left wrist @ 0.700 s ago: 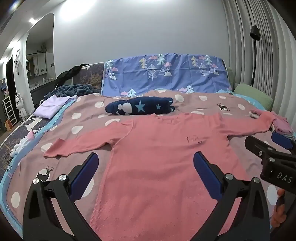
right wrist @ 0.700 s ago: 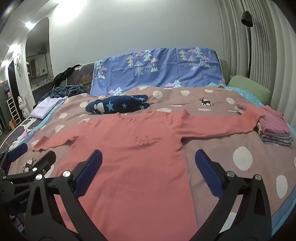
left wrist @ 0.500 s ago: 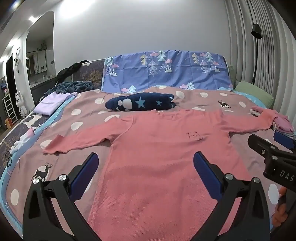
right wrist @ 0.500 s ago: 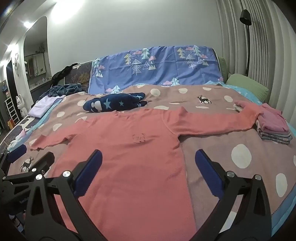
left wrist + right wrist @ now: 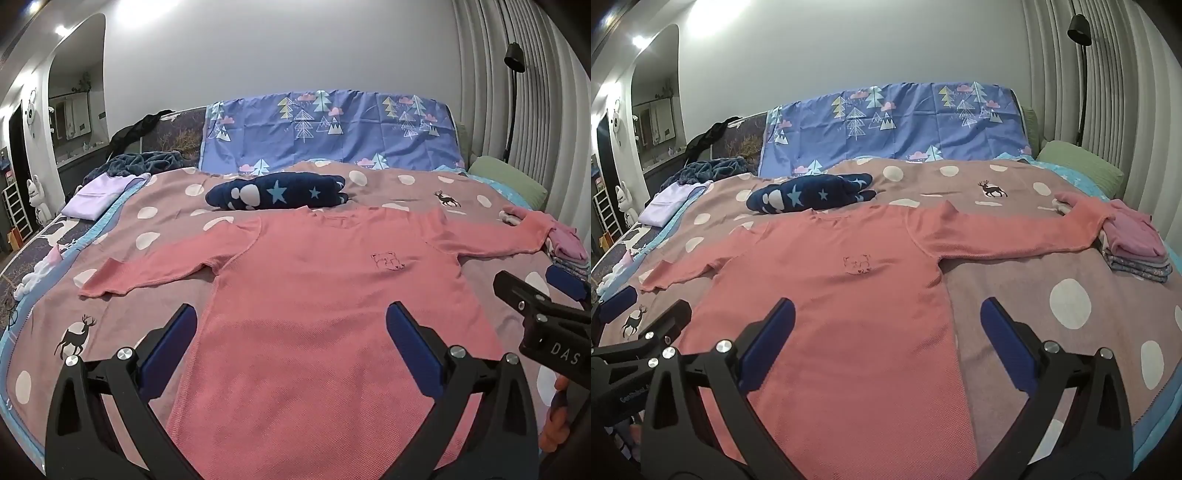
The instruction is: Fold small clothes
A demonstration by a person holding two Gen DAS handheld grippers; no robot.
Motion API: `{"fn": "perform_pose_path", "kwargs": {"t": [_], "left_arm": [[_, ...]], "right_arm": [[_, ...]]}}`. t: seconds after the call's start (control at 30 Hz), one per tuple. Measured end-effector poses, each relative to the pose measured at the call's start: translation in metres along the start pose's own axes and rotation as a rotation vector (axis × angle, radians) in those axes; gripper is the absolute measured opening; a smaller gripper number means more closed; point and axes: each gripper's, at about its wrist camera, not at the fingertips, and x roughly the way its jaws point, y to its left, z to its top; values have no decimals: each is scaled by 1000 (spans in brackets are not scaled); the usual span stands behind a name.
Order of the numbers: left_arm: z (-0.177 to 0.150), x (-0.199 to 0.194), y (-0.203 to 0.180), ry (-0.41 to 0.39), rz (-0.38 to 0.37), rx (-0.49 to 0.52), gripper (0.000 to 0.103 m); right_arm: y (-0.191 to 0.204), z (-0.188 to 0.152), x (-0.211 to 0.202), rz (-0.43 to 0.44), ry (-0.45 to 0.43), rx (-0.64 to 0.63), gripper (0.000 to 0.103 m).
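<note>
Across the bed's near half, pink shirt (image 5: 325,295) flat, sleeves spread | left gripper (image 5: 291,343) wide, empty | right gripper (image 5: 886,332) wide, empty | advice: pinch sleeve cuffs, fold inward squarely, keep hem aligned with near edge.

In the left wrist view, white capitals "DAS" stood on the black body of the right tongs (image 5: 546,295), at about four o'clock. In the right wrist view, small white lettering ran along the body of the left tongs (image 5: 639,317), at about eight o'clock, too blurred to read.
</note>
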Motion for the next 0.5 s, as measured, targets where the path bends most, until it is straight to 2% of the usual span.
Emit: {"fn": "perform_pose_path", "kwargs": {"t": [0.5], "left_arm": [[-1,0,-5,13,-2,5,102]], "right_arm": [[1,-5,5,-17,14,-22,101]]}}
